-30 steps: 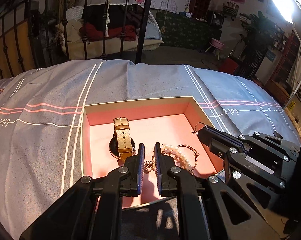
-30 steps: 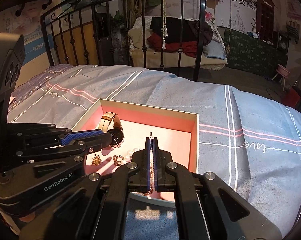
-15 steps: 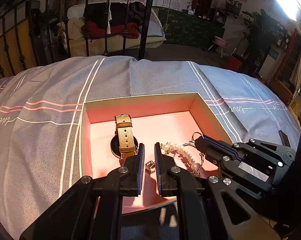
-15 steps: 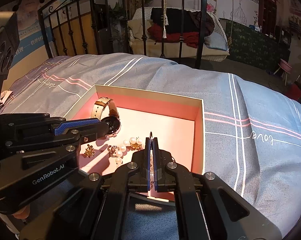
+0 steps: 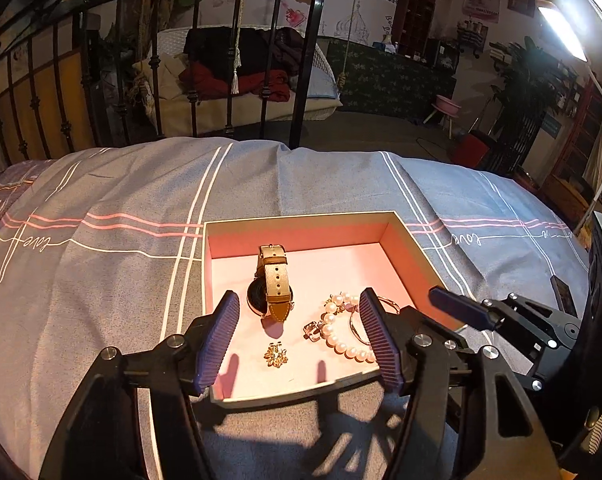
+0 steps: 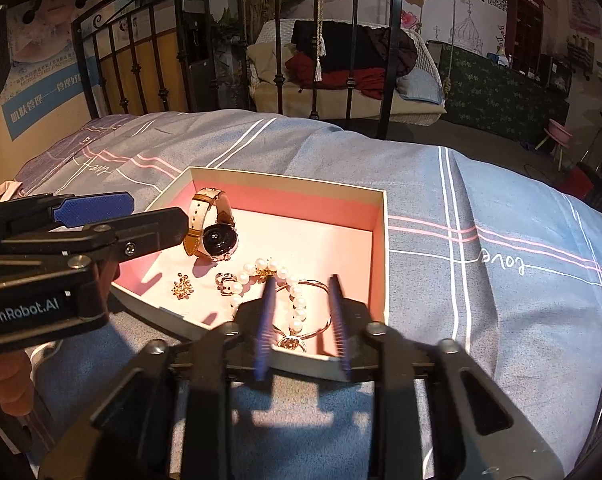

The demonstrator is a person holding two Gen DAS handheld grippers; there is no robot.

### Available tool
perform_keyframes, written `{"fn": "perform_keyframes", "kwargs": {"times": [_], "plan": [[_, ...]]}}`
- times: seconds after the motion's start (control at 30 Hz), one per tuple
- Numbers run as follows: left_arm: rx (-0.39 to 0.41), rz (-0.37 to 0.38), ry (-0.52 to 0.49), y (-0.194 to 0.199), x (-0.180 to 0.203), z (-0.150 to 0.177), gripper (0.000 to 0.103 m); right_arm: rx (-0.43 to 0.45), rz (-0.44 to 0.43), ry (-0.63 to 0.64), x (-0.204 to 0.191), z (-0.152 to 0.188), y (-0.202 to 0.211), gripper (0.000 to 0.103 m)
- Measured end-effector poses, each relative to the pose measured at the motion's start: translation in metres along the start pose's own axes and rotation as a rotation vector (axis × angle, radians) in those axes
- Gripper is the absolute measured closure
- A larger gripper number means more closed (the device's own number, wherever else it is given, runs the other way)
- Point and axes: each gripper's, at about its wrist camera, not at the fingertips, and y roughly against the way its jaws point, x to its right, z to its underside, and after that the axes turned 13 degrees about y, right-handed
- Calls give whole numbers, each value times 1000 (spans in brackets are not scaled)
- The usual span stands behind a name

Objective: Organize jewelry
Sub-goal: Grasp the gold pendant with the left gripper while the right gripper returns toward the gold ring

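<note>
An open box (image 5: 301,218) with a pink lining lies on the bed. On its floor are a tan-strap watch (image 5: 275,280), a pearl bracelet (image 5: 337,332), a gold flower brooch (image 5: 276,354), a small ring (image 5: 312,330) and a thin bangle (image 5: 389,302). My left gripper (image 5: 297,298) hovers over the box's near edge. Its jaws are opening and nothing is pressed between them. My right gripper (image 6: 302,282) hangs above the pearl bracelet (image 6: 299,302) and bangle (image 6: 321,286). Its jaws are opening too, clear of the jewelry. The watch (image 6: 217,236) and brooch (image 6: 182,286) lie to its left.
The box (image 6: 285,180) sits on a grey-blue striped bedspread (image 5: 101,280). A black iron bed frame (image 5: 301,80) stands behind it, with a hanging chair of clothes (image 6: 341,64) beyond. The left gripper (image 6: 101,216) reaches in beside the box, with a person's fingers (image 6: 1,380) below it.
Both grippers were shut and now stand apart. Both have drawn back a little toward the box's near edge. The jewelry lies where it was.
</note>
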Motion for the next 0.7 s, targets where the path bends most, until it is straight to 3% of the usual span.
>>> {"fn": "perform_keyframes", "kwargs": {"times": [0.03,0.17,0.33,0.53,0.6,0.7], "plan": [[3,4,-4,6,-1,5,39,17,14,3,-2,4,9,48],[-18,17,-16,23,-8,35,36,29,24,-18,-8,29,38,48],[-90,16,-54,26,-13,85,36,-30,41,-92,-12,75,51,48],[-132,-15,-82,18,-15,106,37,-63,15,-132,-17,104,56,48],[-132,-24,-83,15,-16,106,43,-69,15,-126,-21,106,55,48],[-125,-28,-95,13,-16,108,60,-72,18,-100,-26,106,54,48]]}}
